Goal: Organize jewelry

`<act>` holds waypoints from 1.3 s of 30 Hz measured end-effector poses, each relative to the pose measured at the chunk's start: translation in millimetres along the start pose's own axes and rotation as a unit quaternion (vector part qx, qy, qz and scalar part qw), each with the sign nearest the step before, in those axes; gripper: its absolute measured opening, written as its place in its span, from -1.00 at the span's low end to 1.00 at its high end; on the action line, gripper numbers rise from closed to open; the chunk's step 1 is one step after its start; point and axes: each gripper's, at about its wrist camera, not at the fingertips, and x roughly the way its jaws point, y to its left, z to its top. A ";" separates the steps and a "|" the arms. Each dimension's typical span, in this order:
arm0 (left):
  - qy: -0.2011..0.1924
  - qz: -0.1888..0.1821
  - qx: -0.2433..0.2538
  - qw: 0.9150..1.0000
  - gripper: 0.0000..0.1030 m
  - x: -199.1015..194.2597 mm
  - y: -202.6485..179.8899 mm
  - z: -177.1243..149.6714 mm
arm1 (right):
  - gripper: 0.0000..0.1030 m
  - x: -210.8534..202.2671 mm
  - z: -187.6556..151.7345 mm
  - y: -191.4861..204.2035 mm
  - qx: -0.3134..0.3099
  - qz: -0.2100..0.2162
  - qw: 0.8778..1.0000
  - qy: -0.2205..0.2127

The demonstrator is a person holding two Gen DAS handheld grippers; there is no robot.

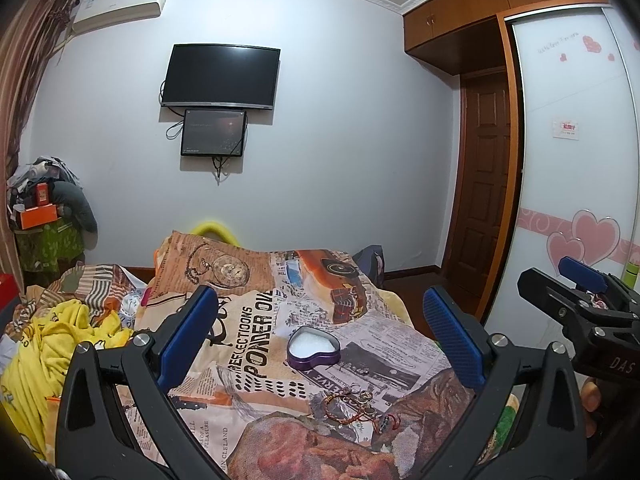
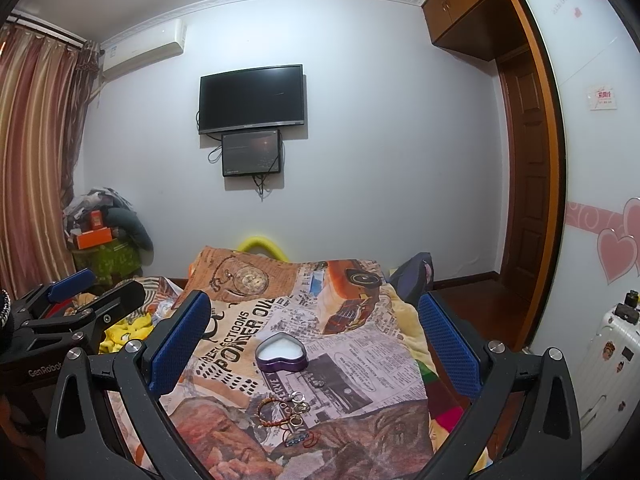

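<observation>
A purple heart-shaped tin point(image 1: 313, 348) with a white lining lies open on the printed bedspread point(image 1: 248, 328); it also shows in the right wrist view point(image 2: 281, 352). A small pile of jewelry point(image 1: 354, 402), a braided bracelet, rings and a red cord, lies just in front of the tin; it also shows in the right wrist view point(image 2: 290, 412). My left gripper point(image 1: 320, 332) is open and empty, held above the bed with the tin between its fingers in view. My right gripper point(image 2: 314, 330) is open and empty at about the same height, beside it.
Yellow clothes point(image 1: 52, 344) lie bunched at the bed's left. A white suitcase point(image 2: 604, 364) stands at the right by the wardrobe door. A TV hangs on the far wall point(image 1: 220, 76). Piled boxes and clothes point(image 1: 44, 208) sit in the left corner.
</observation>
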 end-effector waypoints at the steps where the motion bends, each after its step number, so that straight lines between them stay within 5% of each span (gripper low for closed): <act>1: 0.000 0.000 0.000 1.000 1.00 0.1 0.3 0.1 | 1.00 -0.2 0.0 0.2 0.000 0.000 1.000 0.000; 39: 0.009 -0.001 0.002 1.000 1.00 7.0 -0.4 -4.3 | 1.00 -1.7 -1.3 8.0 0.003 0.000 1.000 0.005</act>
